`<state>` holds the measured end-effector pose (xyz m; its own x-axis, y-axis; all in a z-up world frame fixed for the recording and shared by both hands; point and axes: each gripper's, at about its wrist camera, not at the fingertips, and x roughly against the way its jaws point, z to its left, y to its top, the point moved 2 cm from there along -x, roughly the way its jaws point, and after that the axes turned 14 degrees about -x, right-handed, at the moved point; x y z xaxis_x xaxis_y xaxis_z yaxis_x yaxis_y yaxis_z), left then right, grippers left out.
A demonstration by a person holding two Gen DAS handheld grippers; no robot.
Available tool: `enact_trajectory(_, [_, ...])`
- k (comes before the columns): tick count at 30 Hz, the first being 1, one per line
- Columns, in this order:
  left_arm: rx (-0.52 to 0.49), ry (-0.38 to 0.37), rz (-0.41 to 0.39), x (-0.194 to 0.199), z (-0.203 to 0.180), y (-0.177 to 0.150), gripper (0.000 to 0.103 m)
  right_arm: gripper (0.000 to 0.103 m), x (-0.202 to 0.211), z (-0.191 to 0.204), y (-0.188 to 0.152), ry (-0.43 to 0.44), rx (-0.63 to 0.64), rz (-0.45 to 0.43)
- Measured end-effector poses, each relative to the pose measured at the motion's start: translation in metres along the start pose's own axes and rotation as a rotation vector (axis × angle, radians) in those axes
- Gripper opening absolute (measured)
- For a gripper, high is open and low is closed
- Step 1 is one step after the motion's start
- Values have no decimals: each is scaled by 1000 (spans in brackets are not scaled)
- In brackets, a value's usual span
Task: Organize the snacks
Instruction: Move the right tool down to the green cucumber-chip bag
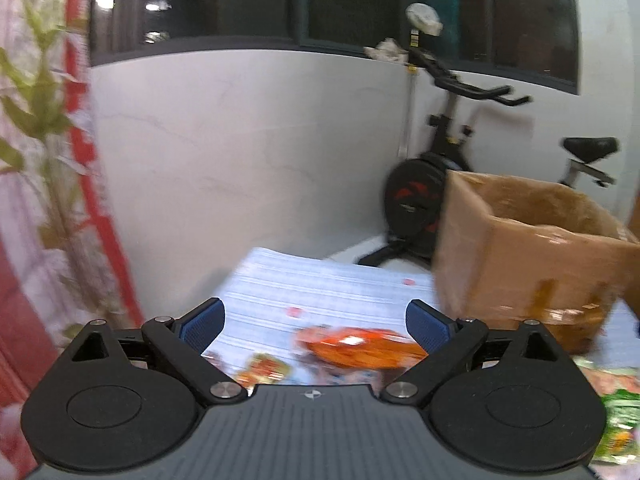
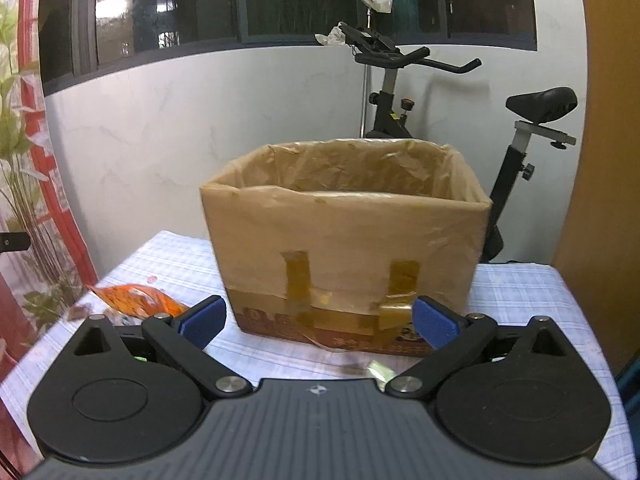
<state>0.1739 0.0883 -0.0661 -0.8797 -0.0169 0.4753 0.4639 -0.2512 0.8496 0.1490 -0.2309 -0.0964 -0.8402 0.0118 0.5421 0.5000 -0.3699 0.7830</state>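
An orange snack bag (image 1: 360,346) lies on the checked tablecloth (image 1: 320,288), just ahead of my open left gripper (image 1: 316,326), whose blue pads hold nothing. Smaller colourful packets (image 1: 264,370) lie beside it, and a green packet (image 1: 622,420) sits at the right edge. A brown cardboard box (image 2: 344,240), open-topped and lined with plastic, stands in front of my open right gripper (image 2: 320,322). The same orange snack bag (image 2: 138,298) shows left of the box in the right wrist view. The box (image 1: 528,260) is at the right in the blurred left wrist view.
An exercise bike (image 2: 400,92) stands behind the table against a white wall. A plant (image 2: 16,140) and a red frame are at the left. A brown door or panel (image 2: 600,160) rises at the right. A small wrapper scrap (image 2: 380,370) lies before the box.
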Motion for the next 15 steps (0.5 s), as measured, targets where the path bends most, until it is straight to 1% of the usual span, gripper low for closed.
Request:
enact_trajectory(2, [-24, -43, -6, -2, -20, -3, 99, 101, 0, -9, -2, -15, -6, 14])
enact_trajectory(4, [-39, -64, -4, -6, -38, -6, 99, 100, 0, -21, -6, -35, -12, 27])
enact_trajectory(9, [-19, -164, 21, -19, -73, -13, 97, 100, 3, -52, -14, -92, -18, 56])
enact_trajectory(15, [-38, -256, 9, -24, -121, -13, 97, 100, 6, -91, -21, -135, -61, 86])
